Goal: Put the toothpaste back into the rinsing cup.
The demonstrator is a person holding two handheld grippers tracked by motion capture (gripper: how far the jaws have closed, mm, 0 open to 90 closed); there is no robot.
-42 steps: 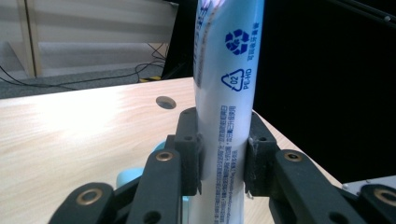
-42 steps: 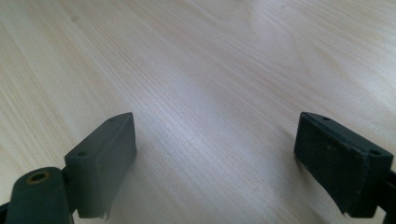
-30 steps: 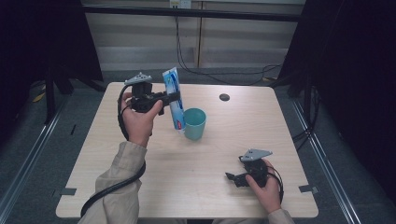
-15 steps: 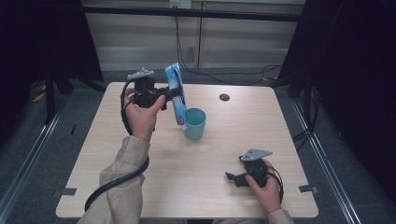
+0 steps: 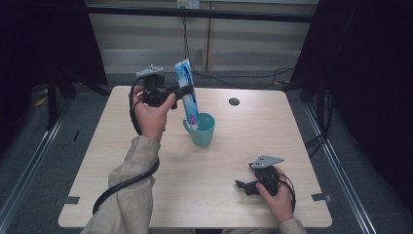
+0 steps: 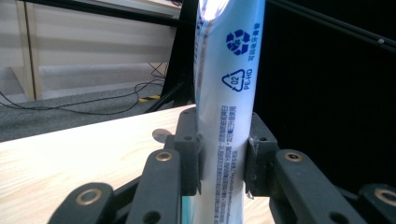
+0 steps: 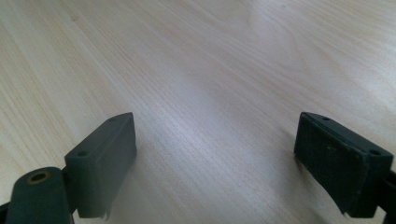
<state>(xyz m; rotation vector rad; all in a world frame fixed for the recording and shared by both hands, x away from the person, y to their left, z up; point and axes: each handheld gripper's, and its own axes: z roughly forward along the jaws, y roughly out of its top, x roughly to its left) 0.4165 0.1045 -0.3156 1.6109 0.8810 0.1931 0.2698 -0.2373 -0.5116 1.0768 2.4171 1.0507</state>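
A pale wood tabletop (image 5: pixel 122 146) stands on grey floor before a light wall, dark curtains at both sides, with a small dark disc (image 5: pixel 234 101) near its far edge. The left gripper (image 5: pixel 181 92), raised over the far left, clamps a tube (image 5: pixel 187 92) whose lower end dips into a teal cup (image 5: pixel 202 130) at the middle. The right gripper (image 5: pixel 239 184) rests low near the front right corner, jaws spread wide over bare wood.

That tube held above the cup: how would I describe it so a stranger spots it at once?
Start at the pale wooden table, then find the teal cup near its middle. Standing in it, leaning slightly, is the toothpaste tube, white and blue, pinched by the left gripper.
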